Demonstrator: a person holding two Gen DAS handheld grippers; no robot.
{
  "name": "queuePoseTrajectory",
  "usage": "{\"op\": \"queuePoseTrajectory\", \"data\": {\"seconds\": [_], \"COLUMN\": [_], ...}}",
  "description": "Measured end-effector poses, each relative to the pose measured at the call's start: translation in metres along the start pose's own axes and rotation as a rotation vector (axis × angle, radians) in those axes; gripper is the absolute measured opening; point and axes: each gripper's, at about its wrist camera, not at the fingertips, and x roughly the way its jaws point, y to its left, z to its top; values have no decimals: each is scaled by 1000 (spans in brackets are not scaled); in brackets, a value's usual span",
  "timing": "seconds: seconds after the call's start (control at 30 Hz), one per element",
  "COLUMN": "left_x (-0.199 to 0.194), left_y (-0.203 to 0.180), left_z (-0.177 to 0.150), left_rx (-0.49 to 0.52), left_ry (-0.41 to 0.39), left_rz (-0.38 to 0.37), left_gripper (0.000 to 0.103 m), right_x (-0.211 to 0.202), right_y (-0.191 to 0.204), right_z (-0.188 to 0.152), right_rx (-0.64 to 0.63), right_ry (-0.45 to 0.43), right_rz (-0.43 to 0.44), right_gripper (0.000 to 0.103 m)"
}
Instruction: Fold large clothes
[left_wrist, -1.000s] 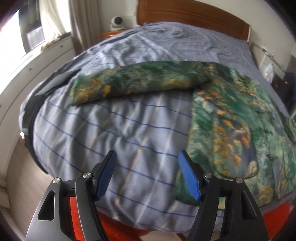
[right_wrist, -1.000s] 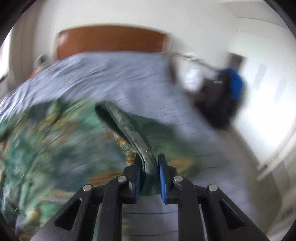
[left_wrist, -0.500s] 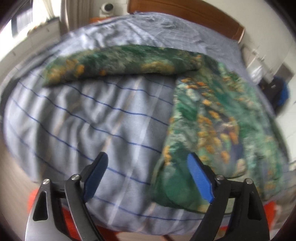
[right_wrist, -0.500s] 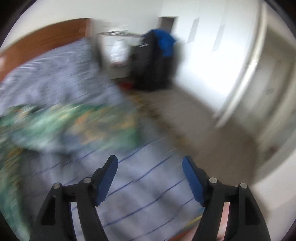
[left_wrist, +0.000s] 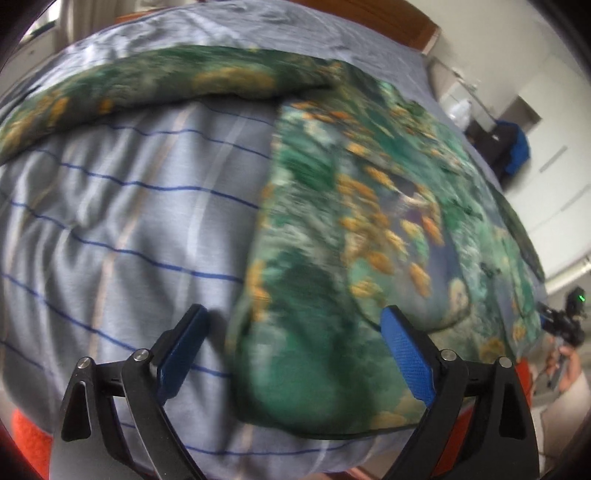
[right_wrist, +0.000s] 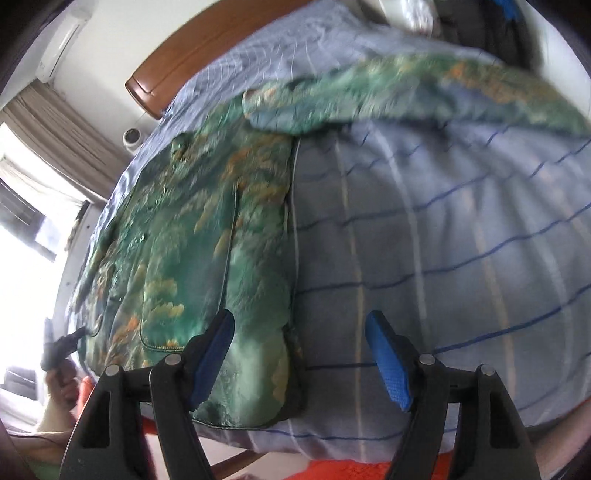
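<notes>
- The left gripper (left_wrist: 291, 350) stands with its jaws wide apart, having just been opening further; the near left hem corner of the green garment (left_wrist: 354, 236) lies between the blue pads (left_wrist: 404, 354), unpressed.
- From that gripper the garment runs forward and to the right over the striped bedcover (left_wrist: 122, 229); one sleeve (left_wrist: 155, 85) stretches leftward far ahead of the jaws.
- The right gripper (right_wrist: 301, 356) is also parted, its jaws having just sprung apart, gripping nothing.
- The garment's (right_wrist: 207, 236) right hem corner lies at its left pad (right_wrist: 214, 350); bare bedcover (right_wrist: 461, 240) lies under the right pad.
- Ahead and to the right, the other sleeve (right_wrist: 406, 96) lies across the bed.
- No containers are in view.
</notes>
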Motion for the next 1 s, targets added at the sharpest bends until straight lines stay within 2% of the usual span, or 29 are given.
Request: {"op": "queuePoseTrajectory", "data": {"seconds": [0.03, 0.07, 0.1, 0.13, 0.17, 0.2, 0.23, 0.3, 0.37, 0.47, 0.57, 0.67, 0.77, 0.8, 0.87, 0.9, 0.93, 1.0], "left_x": [2, 4, 5, 6, 5, 2, -2, -17, -33, -51, -60, -52, -15, -7, -4, -7, -13, -27], "left_y": [-5, -11, -15, -19, -22, -24, -24, -23, -23, -22, -24, -26, -21, -20, -21, -23, -25, -30], "left_z": [-1, -3, -4, -6, -7, -8, -7, -5, -2, 3, 4, -7, -5, -4, 0, 2, 4, 8], "left_rx": [19, 43, 61, 84, 107, 121, 124, 114, 104, 87, 96, 128, 117, 107, 106, 112, 124, 142], "left_ry": [10, 22, 36, 49, 50, 49, 47, 29, 6, -11, -4, 19, 60, 66, 57, 44, 19, -37], "left_rz": [-6, -1, 18, 49, 80, 100, 98, 78, 55, 15, 8, 39, 105, 126, 164, 183, 198, 220], "left_gripper": [93, 80, 64, 54, 29, 19, 16, 10, 9, 8, 8, 8, 11, 15, 25, 35, 40, 62], "right_x": [8, 14, 21, 28, 34, 36, 36, 35, 25, 5, -11, -14, 2, 11, 29, 32, 33, 27], "right_y": [2, 1, 4, 8, 9, 12, 14, 18, 23, 37, 46, 46, 29, 23, 15, 13, 13, 14], "right_z": [-2, 1, 1, 2, 7, 7, 7, 11, 14, 16, 16, 13, 8, 8, 7, 6, 6, 7], "right_rx": [4, 0, -12, -35, -53, -69, -75, -87, -107, -154, -170, -169, -122, -99, -64, -57, -52, -41], "right_ry": [36, 62, 90, 104, 108, 114, 120, 125, 118, 94, 85, 95, 103, 104, 97, 85, 73, 44], "right_rz": [31, 49, 59, 46, 33, 27, 30, -5, -16, -24, -16, -20, -43, -49, -69, -87, -94, -102], "right_gripper": [73, 73, 73, 73, 70, 54, 31, 18, 13, 12, 12, 12, 12, 12, 20, 29, 35, 43]}}
